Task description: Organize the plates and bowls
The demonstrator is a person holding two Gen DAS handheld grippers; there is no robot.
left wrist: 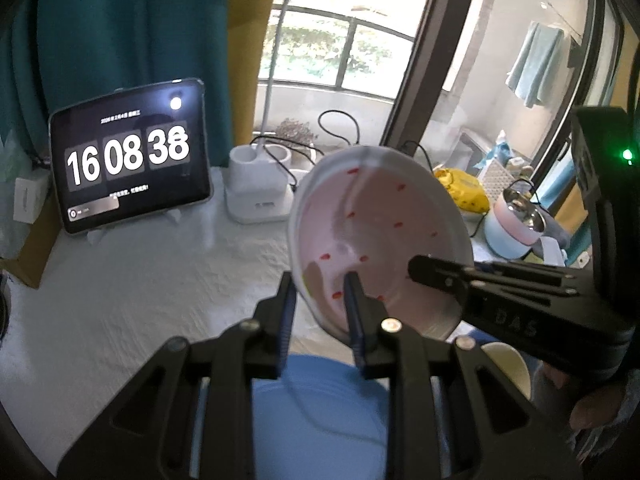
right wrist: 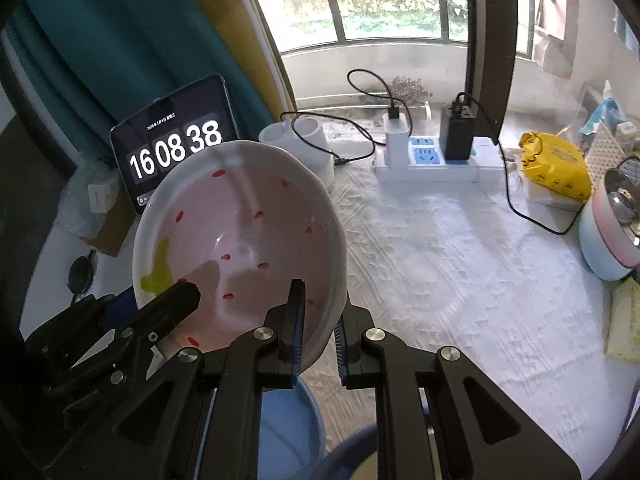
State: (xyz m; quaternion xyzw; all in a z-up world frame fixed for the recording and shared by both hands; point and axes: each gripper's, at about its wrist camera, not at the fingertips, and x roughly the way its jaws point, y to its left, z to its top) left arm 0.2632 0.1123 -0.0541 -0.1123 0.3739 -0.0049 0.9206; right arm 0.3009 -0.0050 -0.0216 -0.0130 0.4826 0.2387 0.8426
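A pink bowl with red flecks and a white rim [left wrist: 380,232] is held tilted in the air above the table. My left gripper [left wrist: 320,308] is shut on its rim at the near left side. My right gripper [right wrist: 320,320] is shut on the rim of the same bowl [right wrist: 240,248] at the opposite side. Each gripper shows in the other's view: the right one [left wrist: 500,292] and the left one [right wrist: 132,320]. A blue bowl [left wrist: 320,412] sits below the grippers; it also shows in the right wrist view [right wrist: 288,432]. A cream bowl [left wrist: 508,364] sits beside it.
A tablet clock [left wrist: 132,156] and a white lamp base [left wrist: 260,184] stand at the back of the white table [left wrist: 140,280]. A power strip with chargers [right wrist: 432,156], a yellow bag [right wrist: 556,168] and a pink-blue pot [right wrist: 612,232] sit to the right.
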